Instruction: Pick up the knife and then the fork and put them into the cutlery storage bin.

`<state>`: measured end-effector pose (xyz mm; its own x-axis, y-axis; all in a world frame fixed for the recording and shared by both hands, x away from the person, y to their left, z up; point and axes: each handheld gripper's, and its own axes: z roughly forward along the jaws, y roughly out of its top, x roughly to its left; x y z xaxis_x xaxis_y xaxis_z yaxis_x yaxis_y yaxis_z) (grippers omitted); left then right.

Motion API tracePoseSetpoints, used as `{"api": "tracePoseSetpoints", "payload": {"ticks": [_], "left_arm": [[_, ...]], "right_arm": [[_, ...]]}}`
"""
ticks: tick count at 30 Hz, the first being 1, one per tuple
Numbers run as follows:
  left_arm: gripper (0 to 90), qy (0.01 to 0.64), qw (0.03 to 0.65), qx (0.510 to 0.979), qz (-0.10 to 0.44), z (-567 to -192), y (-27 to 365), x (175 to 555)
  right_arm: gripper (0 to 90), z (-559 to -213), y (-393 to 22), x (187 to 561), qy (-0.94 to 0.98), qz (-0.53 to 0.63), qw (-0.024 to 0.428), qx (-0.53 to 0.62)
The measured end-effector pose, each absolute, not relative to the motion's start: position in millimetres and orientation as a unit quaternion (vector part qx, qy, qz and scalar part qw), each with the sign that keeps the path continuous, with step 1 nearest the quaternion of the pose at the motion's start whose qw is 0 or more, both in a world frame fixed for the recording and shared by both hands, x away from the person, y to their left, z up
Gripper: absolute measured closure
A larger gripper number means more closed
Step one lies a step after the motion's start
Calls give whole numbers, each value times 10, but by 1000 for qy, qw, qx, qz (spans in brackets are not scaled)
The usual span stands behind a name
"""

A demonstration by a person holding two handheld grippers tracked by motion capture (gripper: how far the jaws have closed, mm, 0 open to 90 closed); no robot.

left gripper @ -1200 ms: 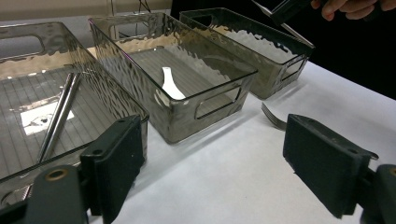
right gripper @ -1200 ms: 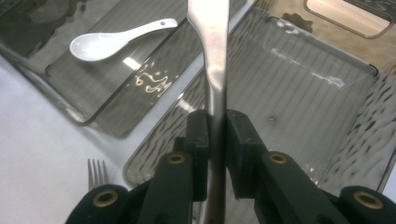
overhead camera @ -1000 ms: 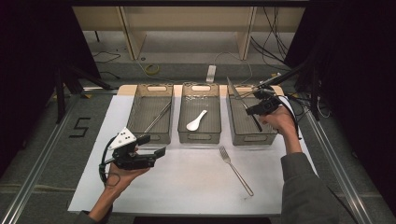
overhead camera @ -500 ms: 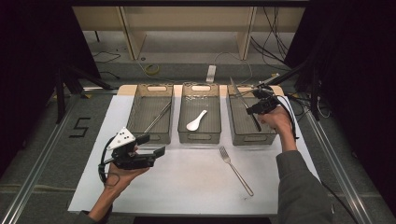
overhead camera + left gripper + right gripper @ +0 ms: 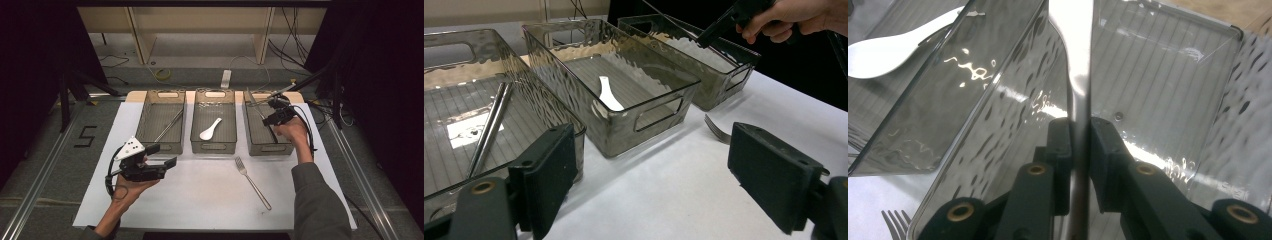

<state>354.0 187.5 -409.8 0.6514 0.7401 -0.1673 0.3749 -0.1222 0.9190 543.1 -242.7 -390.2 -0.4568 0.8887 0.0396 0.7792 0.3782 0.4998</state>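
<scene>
Lowered since a second ago, the right gripper [image 5: 270, 116] clamps a knife [image 5: 1075, 60] upright over the right bin [image 5: 287, 145]. Its walls stand clear on both sides. The left gripper [image 5: 162, 156] hovers open, empty, over white table [image 5: 200, 200].

— Where am I looking from up top?

— My high view sits above the near edge of the table [image 5: 210, 200], facing forward and down, far enough to take in all three bins.

— And the left gripper view?

— It rides low by the table, looking across at the middle bin [image 5: 624, 95] close up; the high view shares that bin [image 5: 214, 120] and the fork [image 5: 252, 182].

— The right one?

— Very near, staring down into the right bin [image 5: 1168, 90], with the white spoon [image 5: 893, 52] at its edge.
</scene>
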Motion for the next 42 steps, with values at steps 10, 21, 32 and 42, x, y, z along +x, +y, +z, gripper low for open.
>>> {"api": "tracePoseSetpoints", "payload": {"ticks": [10,21,32,42], "left_arm": [[190,383,541,729,168,-4100,1880,3542],[190,384,540,730,168,-4099,1876,3540],[188,386,539,730,169,-4106,1880,3546],[188,386,536,731,171,-4107,1876,3547]], "right_arm": [[801,-4001,-2431,5446,813,221,110,527],[561,-3814,-2387,5379,806,251,123,521],[405,-3662,-2285,4970,838,273,117,458],[388,-3699,-2192,4461,872,268,97,398]]}}
